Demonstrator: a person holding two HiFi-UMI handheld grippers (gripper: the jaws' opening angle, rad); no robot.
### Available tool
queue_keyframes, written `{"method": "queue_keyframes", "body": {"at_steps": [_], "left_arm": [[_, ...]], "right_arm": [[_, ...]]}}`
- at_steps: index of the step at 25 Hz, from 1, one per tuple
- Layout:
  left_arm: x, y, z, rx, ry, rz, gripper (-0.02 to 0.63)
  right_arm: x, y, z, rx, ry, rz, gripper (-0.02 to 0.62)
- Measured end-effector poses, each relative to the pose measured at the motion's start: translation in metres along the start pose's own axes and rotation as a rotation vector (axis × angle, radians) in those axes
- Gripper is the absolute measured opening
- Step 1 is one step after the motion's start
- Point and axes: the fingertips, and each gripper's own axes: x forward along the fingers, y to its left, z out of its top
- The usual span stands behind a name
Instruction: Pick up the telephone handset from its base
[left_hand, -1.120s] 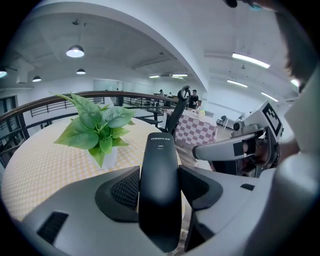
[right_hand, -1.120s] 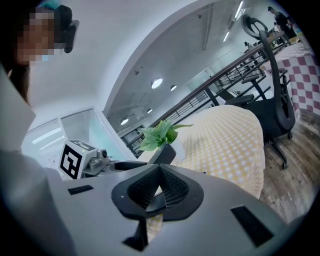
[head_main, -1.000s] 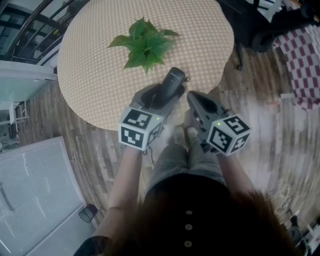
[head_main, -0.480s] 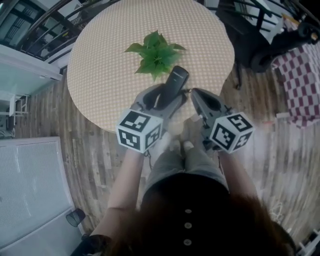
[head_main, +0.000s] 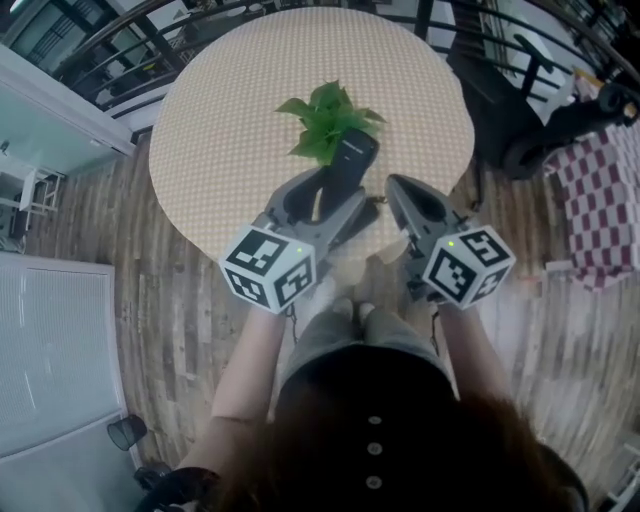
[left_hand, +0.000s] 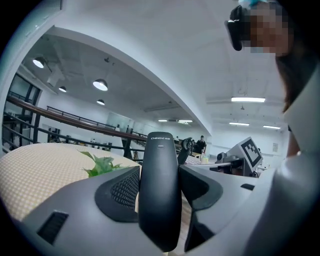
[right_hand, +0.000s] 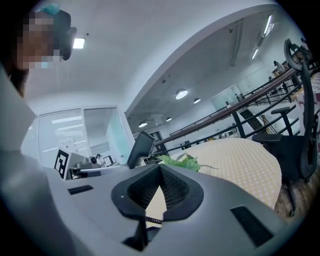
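The left gripper (head_main: 325, 198) clamped the smooth black telephone handset (left_hand: 159, 190) between mesh-textured pads (left_hand: 125, 187), a contact shown only in the left gripper view. The head view placed the handset over the round, woven worktop (head_main: 230, 120), beside a leafy plant (head_main: 328, 118). The right gripper (right_hand: 160, 172) was clenched, empty.

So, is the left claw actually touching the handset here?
Touching. The left gripper view shows the left claw closed on the handset, its jaws pressed against the handset's two sides.
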Motion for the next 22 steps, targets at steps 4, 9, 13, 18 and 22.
{"method": "queue_keyframes", "body": {"at_steps": [4,9,13,18,22], "left_arm": [[-0.017,0.002,0.012,-0.024,-0.077,0.013,0.252],[-0.034,0.004,0.020,-0.053,-0.148,0.012,0.252],[-0.050,0.005,0.023,-0.046,-0.189,0.021,0.252],[-0.068,0.006,0.024,-0.064,-0.250,0.037,0.252],[-0.081,0.007,0.021,-0.094,-0.292,0.042,0.252]], "right_arm": [[0.000,0.012,0.006,-0.013,-0.012,0.023,0.009],[0.002,0.024,0.014,-0.026,-0.030,0.062,0.009],[0.004,0.036,0.015,-0.029,-0.036,0.092,0.009],[0.005,0.045,0.015,-0.027,-0.045,0.119,0.009],[0.005,0.050,0.015,-0.022,-0.055,0.131,0.009]]}}
